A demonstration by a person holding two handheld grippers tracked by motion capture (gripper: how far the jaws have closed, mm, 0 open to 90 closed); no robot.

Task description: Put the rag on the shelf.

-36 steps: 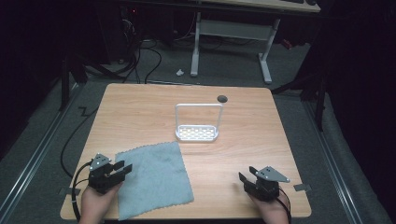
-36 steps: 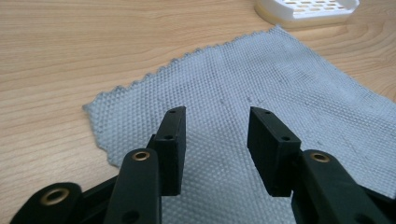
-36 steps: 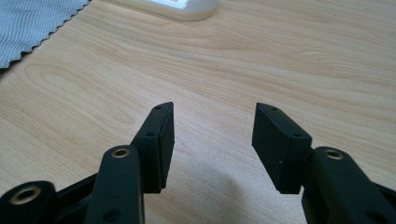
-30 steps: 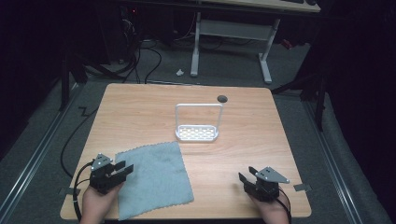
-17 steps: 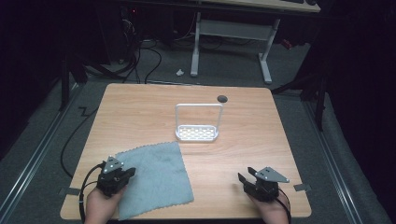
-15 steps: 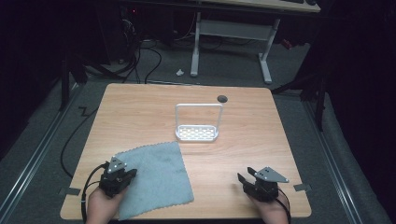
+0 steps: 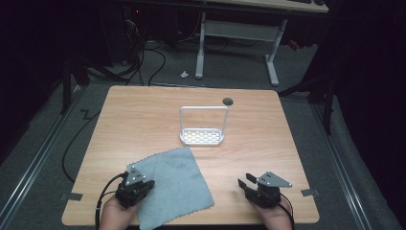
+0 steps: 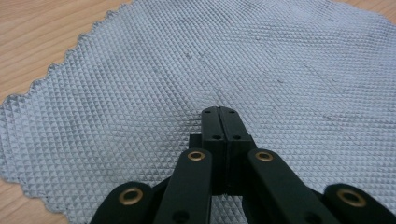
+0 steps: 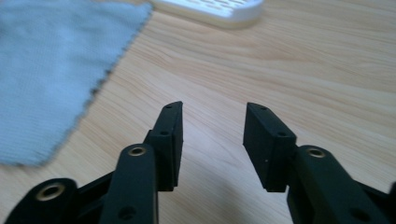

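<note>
Left gripper [image 7: 135, 187] sits at the near-left of the table [image 7: 143, 120], over the near-left part of a grey waffle-weave cloth [image 7: 173, 184]. In the left gripper view its jaws are pressed together, tips low over the weave; whether any fabric is pinched between them cannot be told. Right gripper [image 7: 250, 184] rests near-right on bare wood, jaws spread, holding nothing, cloth edge [image 9: 56, 70] off to its left.

Cloth lies flat, rotated on the table, one corner toward a white perforated rack [image 7: 203, 127] with an upright loop handle, mid-table.

Judgement: step looks like a grab at the cloth. To do it well, take it at an edge or corner, not mid-panel, and lift slowly.
</note>
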